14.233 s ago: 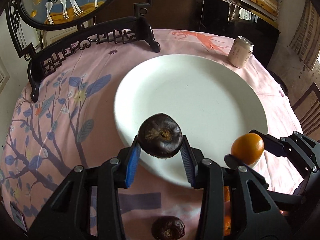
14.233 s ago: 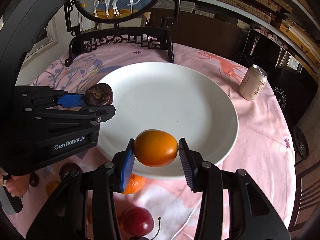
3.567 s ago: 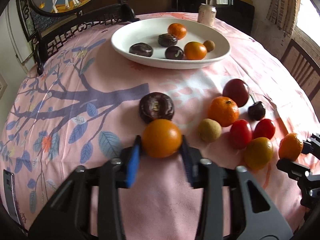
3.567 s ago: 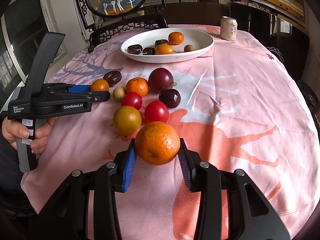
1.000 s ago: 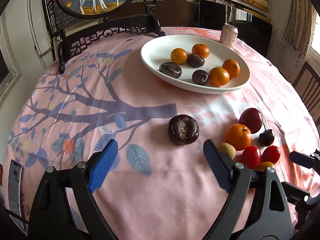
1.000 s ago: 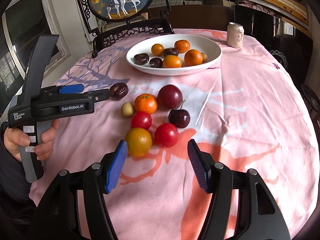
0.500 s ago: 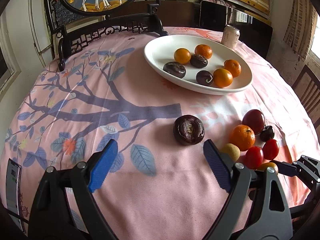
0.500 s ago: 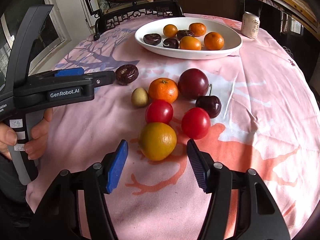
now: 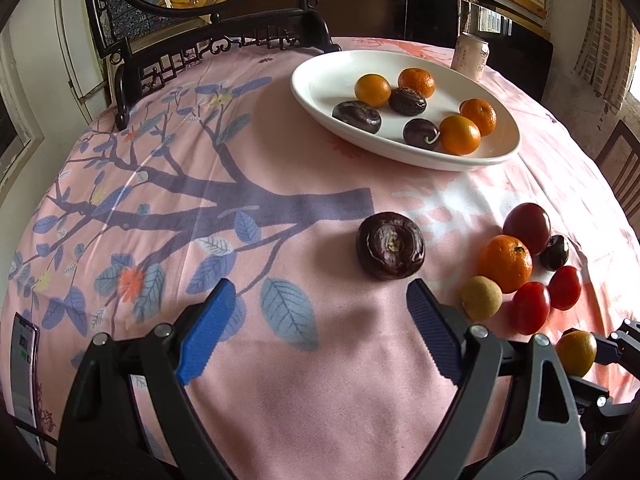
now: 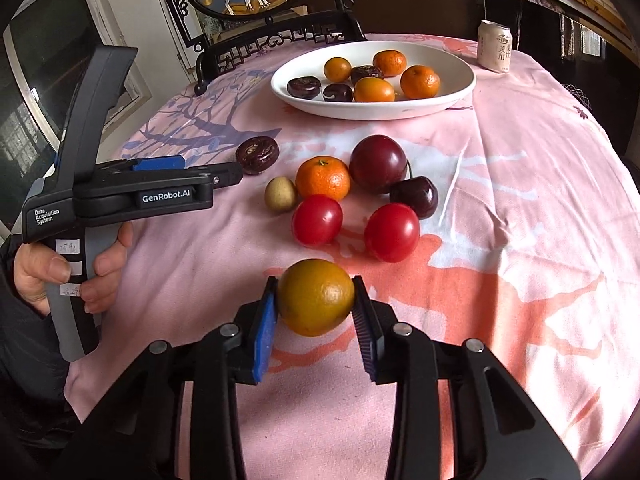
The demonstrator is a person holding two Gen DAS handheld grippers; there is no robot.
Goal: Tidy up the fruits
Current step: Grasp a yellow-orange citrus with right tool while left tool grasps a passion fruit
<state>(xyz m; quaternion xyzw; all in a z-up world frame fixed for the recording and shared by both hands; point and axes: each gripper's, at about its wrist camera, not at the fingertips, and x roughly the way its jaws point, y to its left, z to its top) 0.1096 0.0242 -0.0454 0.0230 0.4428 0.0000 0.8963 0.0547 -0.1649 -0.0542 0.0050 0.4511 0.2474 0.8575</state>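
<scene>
1. Two tools were at work over the pink-clothed surface (image 9: pixel 280 400). The left tool (image 9: pixel 316 332) stood wide and empty, its blue pads (image 9: pixel 206 330) aimed at the wrinkled dark fruit (image 9: pixel 390 251) lying alone on the cloth just ahead. Compared with half a second before, that fruit sat closer to the gap and more nearly between the pads, so the left tool had been moving in on it but had not yet reached around it.

2. Further right, the loose cluster lay as it had: a small tan fruit (image 10: pixel 281 194), a mandarin (image 10: pixel 323 178), a large plum (image 10: pixel 378 164), a dark cherry (image 10: pixel 414 197) and two red tomatoes (image 10: pixel 317 220).

3. The biggest change was at the right tool (image 10: pixel 316 312). Half a second earlier its pads were spread in front of the yellow-orange fruit (image 10: pixel 316 297); now they had narrowed onto it, one pad against each side. Whether the fruit was still resting on the cloth could not be told.

4. Seven fruits already lay in the white plate (image 10: pixel 460 88) at the far side, near the drink can (image 10: pixel 495 51). By my judgement the task was roughly half done: the gripped fruit was due for the plate, and the dark one looked like the left tool's coming pick.
</scene>
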